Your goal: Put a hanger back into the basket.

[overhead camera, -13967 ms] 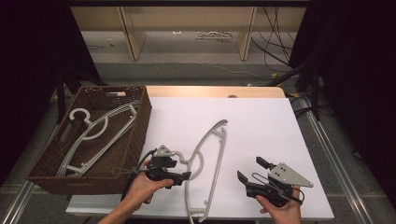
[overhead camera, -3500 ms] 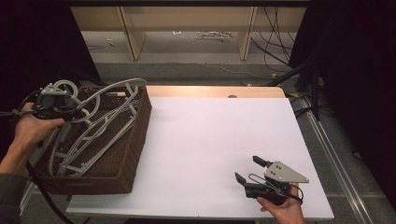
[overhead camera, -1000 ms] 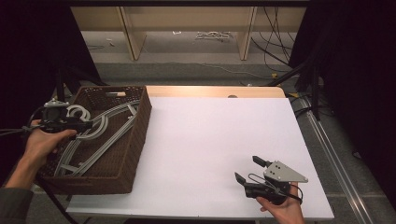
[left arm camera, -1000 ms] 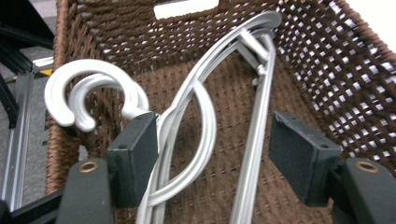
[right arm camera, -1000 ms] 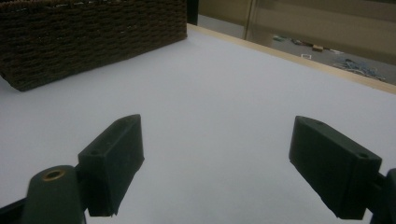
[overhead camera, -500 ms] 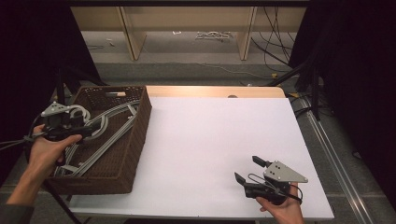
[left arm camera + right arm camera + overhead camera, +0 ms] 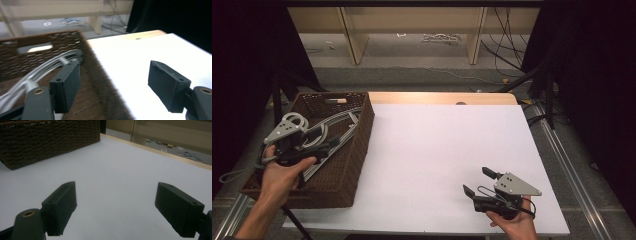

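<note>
Grey hangers [image 7: 328,131] lie in the wicker basket [image 7: 357,150] at the desk's [image 7: 447,150] left edge; the desk carries nothing else, so I judge the stowing done, with only withdrawal left. My left tool [image 7: 113,82], jaws apart and empty, hovers above the basket's near rim, the hangers just beyond its left jaw. My right tool [image 7: 482,182] rests open, well apart.

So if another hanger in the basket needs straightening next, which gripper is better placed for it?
Probably the left. The left gripper hangs open right over the wicker basket and its grey hangers, while the right gripper sits open low over the white table, well away from the basket.
</note>
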{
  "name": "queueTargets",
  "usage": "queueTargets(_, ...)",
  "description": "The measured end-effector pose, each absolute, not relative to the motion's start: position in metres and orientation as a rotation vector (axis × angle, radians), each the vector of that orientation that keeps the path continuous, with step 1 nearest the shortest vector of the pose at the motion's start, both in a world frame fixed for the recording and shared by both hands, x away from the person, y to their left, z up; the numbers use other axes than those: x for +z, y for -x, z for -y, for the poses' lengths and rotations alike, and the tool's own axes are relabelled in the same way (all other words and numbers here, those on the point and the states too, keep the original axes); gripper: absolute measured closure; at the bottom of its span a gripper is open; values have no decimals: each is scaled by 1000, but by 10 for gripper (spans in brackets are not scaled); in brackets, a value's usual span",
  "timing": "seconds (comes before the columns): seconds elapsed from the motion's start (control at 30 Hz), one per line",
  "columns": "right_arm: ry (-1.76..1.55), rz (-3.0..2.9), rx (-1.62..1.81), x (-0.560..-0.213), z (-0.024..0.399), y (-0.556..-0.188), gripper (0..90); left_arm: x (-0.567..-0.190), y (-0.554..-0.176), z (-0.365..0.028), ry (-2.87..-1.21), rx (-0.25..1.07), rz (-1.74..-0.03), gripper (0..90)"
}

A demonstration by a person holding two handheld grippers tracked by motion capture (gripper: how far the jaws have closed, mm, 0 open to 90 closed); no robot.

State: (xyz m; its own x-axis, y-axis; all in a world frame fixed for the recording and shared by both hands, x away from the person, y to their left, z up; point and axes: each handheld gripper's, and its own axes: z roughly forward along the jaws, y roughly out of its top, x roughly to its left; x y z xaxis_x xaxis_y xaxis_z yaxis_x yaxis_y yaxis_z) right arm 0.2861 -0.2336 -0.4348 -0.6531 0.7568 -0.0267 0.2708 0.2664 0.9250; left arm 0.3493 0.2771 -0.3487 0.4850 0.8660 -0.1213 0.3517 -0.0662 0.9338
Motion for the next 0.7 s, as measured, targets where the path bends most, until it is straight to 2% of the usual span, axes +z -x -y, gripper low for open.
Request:
queueTargets(0.37, -937, -2050, 1431, -436, 232, -286, 186, -357, -341, -236, -1625, 568, -960, 213)
queueTargets(0.7, -932, -2056, 1417, -435, 232, -285, 183, -377, -333, -214, -1640, 555, -894, 195)
